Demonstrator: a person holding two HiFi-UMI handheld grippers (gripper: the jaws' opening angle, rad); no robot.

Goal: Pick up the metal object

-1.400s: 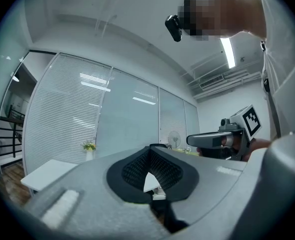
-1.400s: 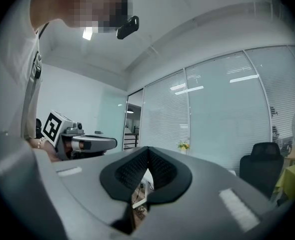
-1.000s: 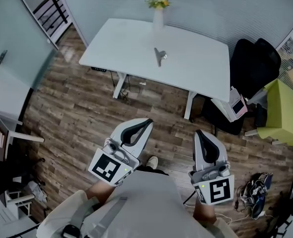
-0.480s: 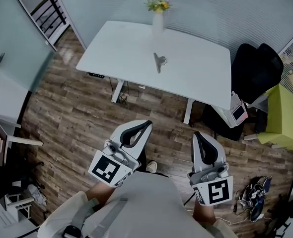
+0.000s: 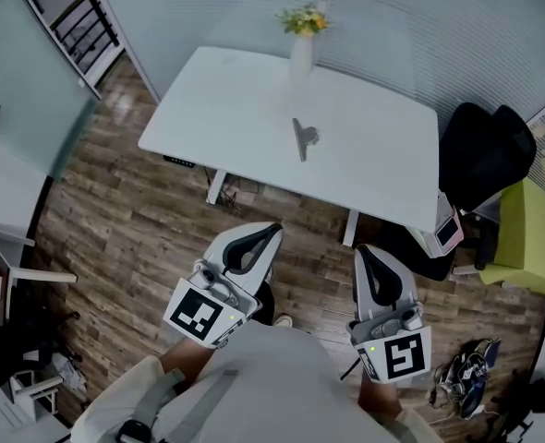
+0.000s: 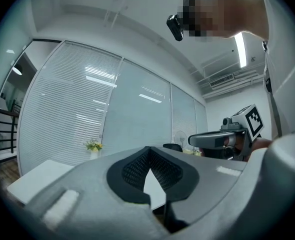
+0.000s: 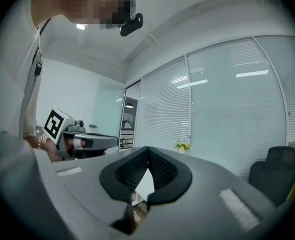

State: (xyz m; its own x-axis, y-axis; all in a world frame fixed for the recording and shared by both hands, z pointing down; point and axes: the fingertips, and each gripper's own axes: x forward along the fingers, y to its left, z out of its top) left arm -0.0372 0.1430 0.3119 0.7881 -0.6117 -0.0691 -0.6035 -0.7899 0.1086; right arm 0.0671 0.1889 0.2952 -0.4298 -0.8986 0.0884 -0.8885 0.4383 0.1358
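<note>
The metal object (image 5: 302,138), a small grey clip-like piece, lies near the middle of the white table (image 5: 226,90) in the head view. Both grippers are held side by side close to the person's body, over the wooden floor and well short of the table. The left gripper (image 5: 271,231) (image 6: 148,150) is shut, its tips touching with nothing between them. The right gripper (image 5: 366,250) (image 7: 148,149) is shut and empty too. Neither gripper view shows the metal object.
A vase of flowers (image 5: 302,40) stands at the table's far edge. A black office chair (image 5: 480,150) and a green seat (image 5: 526,233) stand at the right, shoes (image 5: 462,377) lie on the floor, and a small side table (image 5: 5,257) is at the left. Glass walls with blinds run behind the table.
The table and metal object have come lower and nearer in the head view as the person walks toward them. Both grippers keep their pose and stay shut.
</note>
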